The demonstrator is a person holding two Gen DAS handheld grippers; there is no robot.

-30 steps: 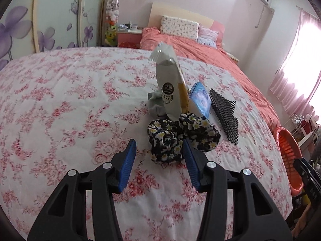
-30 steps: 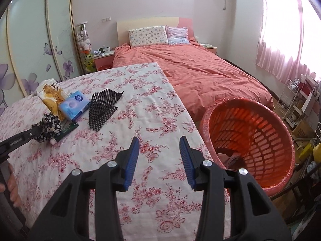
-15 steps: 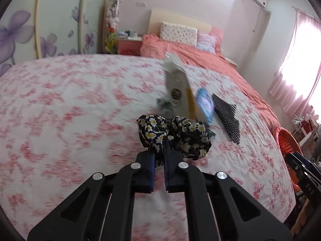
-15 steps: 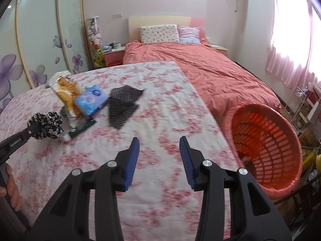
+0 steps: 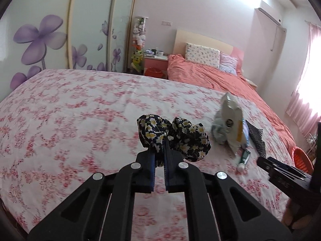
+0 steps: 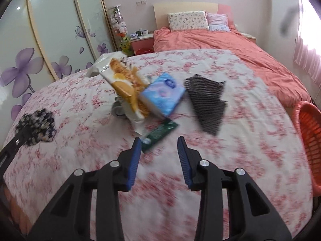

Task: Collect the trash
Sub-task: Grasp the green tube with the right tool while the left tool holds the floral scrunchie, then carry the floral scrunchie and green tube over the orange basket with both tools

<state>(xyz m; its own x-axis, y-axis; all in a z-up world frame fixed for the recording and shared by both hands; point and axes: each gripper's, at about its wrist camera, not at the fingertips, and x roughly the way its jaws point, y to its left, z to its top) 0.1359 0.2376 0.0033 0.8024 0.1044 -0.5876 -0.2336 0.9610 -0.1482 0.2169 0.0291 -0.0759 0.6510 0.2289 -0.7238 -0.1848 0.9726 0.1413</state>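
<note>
Left gripper (image 5: 159,152) clenched on the dark daisy-print fabric scrunchie (image 5: 174,138), lifted clear for the orange plastic basket (image 6: 310,140); right gripper (image 6: 158,150) empty, jaws apart and just narrowing, aimed at the green tube (image 6: 159,135).

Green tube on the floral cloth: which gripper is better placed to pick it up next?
Right. The right gripper is open and empty with the green tube just ahead of its fingertips, while the left gripper is shut on the floral fabric.

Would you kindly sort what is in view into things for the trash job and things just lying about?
Job: floral cloth in the left gripper; snack bag; tissue pack; black mesh; green tube; orange basket.

Lying about: pillows; plush toys.
</note>
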